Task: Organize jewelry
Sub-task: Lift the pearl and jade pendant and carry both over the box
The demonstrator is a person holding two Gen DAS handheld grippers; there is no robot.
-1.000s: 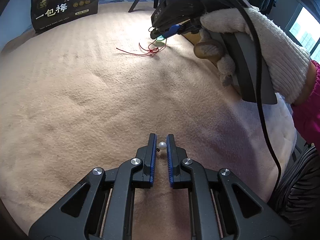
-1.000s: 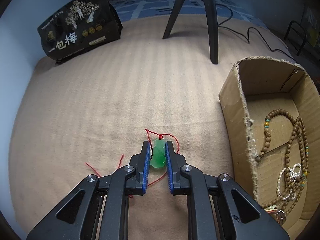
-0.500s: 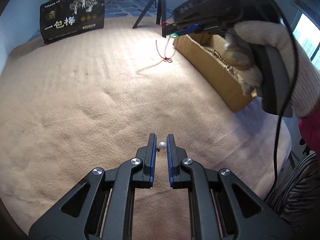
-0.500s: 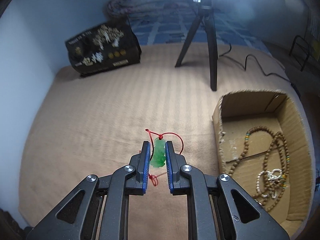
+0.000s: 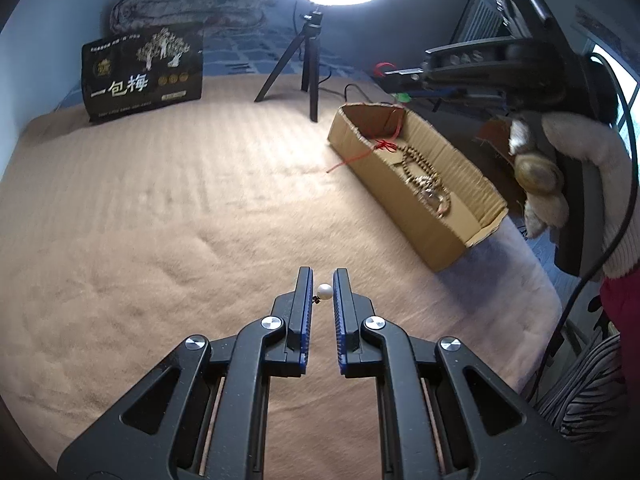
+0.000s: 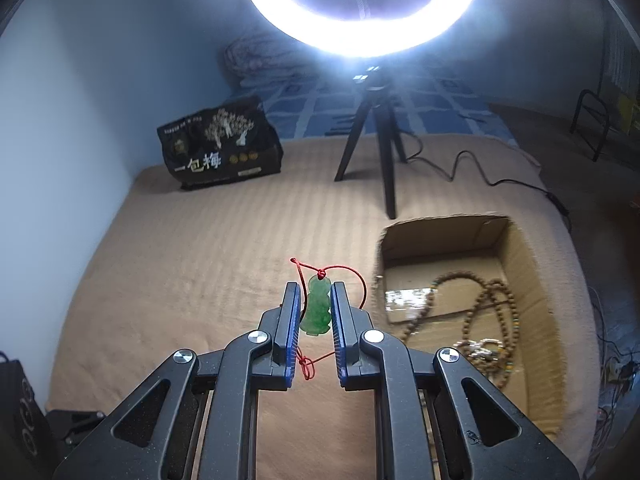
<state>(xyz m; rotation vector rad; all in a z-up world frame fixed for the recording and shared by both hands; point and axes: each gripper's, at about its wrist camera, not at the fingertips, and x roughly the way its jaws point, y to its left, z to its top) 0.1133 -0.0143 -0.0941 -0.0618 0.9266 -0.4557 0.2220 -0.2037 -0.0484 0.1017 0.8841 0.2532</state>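
My right gripper (image 6: pixel 315 294) is shut on a green jade pendant (image 6: pixel 317 305) on a red cord (image 6: pixel 362 280), held high above the blanket, left of the cardboard box (image 6: pixel 532 264). In the left wrist view the right gripper (image 5: pixel 400 80) hangs over the box's far end, and the red cord (image 5: pixel 376 146) trails down over the box wall (image 5: pixel 404 200). Bead necklaces (image 6: pixel 488 320) lie in the box. My left gripper (image 5: pixel 323 280) is shut on a small white pearl piece (image 5: pixel 324 291) above the tan blanket (image 5: pixel 160 220).
A black snack bag (image 5: pixel 142 74) stands at the back left. A ring light on a black tripod (image 6: pixel 384 152) stands behind the box, with its cable (image 6: pixel 480 168) across the blanket. The blanket's right edge drops off beside the box.
My right gripper has lifted the jade pendant off the blanket and carried it up and right toward the box, with the cord trailing. My left gripper still holds the pearl and has also risen.
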